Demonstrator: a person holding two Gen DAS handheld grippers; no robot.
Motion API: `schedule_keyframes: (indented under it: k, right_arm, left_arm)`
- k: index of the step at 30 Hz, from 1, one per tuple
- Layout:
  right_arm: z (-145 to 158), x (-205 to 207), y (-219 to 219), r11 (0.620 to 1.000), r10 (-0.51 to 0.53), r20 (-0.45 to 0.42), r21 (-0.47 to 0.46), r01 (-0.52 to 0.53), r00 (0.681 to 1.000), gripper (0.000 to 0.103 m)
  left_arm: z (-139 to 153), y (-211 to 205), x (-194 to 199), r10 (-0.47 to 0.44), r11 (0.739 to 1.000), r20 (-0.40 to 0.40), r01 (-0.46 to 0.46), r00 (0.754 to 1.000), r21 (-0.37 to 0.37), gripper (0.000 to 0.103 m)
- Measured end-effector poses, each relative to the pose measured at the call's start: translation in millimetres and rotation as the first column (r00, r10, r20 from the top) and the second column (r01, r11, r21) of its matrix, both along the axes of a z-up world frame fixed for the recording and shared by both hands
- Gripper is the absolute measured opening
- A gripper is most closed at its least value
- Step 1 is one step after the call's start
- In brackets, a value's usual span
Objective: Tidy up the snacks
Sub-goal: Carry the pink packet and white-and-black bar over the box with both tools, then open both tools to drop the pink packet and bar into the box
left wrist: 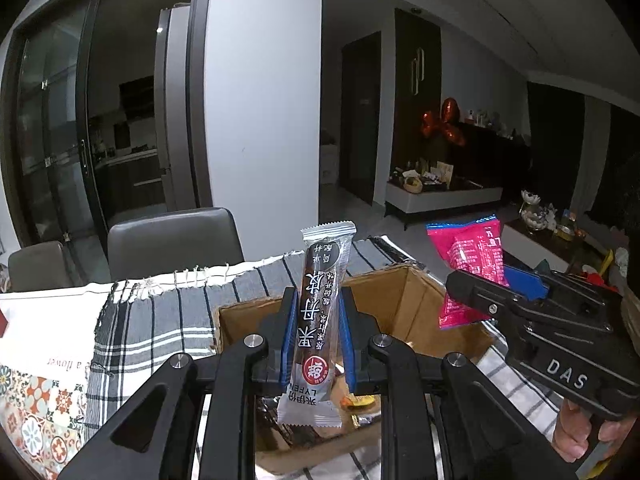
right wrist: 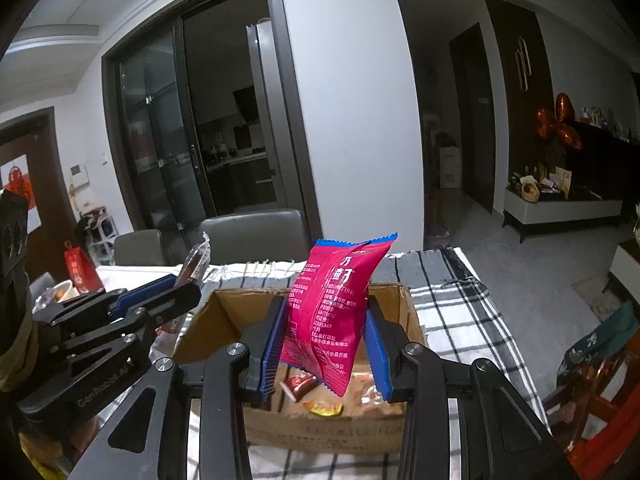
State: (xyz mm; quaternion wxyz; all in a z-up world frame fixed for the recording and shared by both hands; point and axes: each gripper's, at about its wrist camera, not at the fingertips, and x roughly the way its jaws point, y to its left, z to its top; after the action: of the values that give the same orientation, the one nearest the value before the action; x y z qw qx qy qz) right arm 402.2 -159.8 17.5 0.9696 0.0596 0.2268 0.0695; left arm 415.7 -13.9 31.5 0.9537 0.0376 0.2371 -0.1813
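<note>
Left gripper (left wrist: 318,336) clenches brown bar (left wrist: 322,316); right gripper (right wrist: 326,344) pinches pink pouch (right wrist: 334,312) above cardboard box (right wrist: 396,312). Risk: slick wrappers slip, missing box.

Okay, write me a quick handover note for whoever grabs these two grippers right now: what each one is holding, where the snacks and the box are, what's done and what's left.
Left gripper: shut on the long brown snack bar, held upright above the cardboard box.
Right gripper: shut on the pink snack packet, also above the box.
The box sits open on the checked cloth; a few small wrapped snacks lie in its bottom.
Done: both snacks are gripped and in the air.
Left: not clear from these views whether they are going in or coming out, so check before placing; other snacks may remain out of view.
</note>
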Motion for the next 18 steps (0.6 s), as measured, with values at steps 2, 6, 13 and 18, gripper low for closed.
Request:
schedule_keyframes:
  k: [2,6,13,18]
  right_arm:
    - [-4,6,1,1.0,0.01,-0.018,-0.01,-0.01,1.0,0.043]
    - [-8,10,-2,1.0,-0.022,-0.024,-0.022,0.021,0.999,0.068]
    - [-3,-8,-7,1.0,-0.013,-0.008,-0.026,0.013,1.0,0.068]
    - [5,-32,-3,0.999,0.011,0.023,-0.033,-0.01,1.0,0.068]
  left_arm:
    - [-3,-1,6,0.002,1.0,-0.007,-0.002,1.0,0.009,0.025]
    - [-3,1,5,0.04,0.999,0.012,-0.04,0.999,0.025,0.049]
    - [3,7,-22,0.076,0.996,0.041,-0.078,0.996,0.033,0.056]
    - [7,9,-49,0.088,0.996,0.056,-0.09,0.995,0.024,0.057]
